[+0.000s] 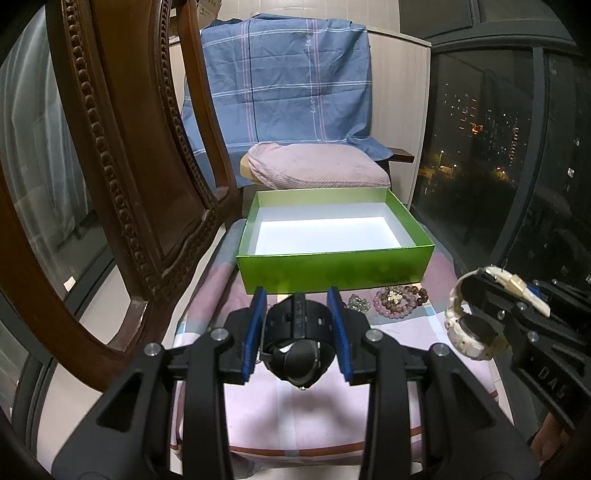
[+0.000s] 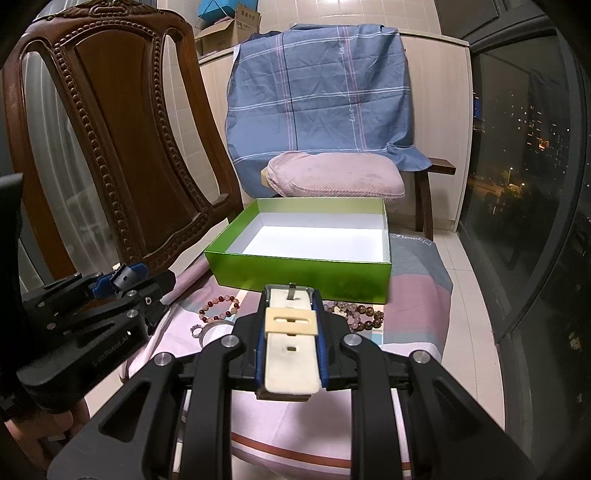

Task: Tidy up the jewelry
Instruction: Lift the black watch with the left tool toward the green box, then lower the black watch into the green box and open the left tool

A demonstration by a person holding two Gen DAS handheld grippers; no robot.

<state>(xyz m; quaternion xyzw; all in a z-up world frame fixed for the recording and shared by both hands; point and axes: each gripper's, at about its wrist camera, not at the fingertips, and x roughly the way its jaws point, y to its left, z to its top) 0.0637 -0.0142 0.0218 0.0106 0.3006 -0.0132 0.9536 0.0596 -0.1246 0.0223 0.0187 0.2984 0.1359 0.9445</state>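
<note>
Both watches lifted near cloth's front edge: left gripper [image 1: 299, 332] pinching black watch [image 1: 295, 347], right gripper [image 2: 291, 332] clamping white watch [image 2: 291, 354] strap. Next: carry over green box [image 1: 332, 269], release.

A carved wooden chair back [image 2: 110, 140] stands at the left. Far behind, a blue checked cloth [image 2: 317, 96] drapes over another chair, with a pink cushion [image 2: 332, 177] on its seat. Cardboard boxes [image 2: 229, 33] sit far left; a dark window [image 1: 480, 140] fills the right.
</note>
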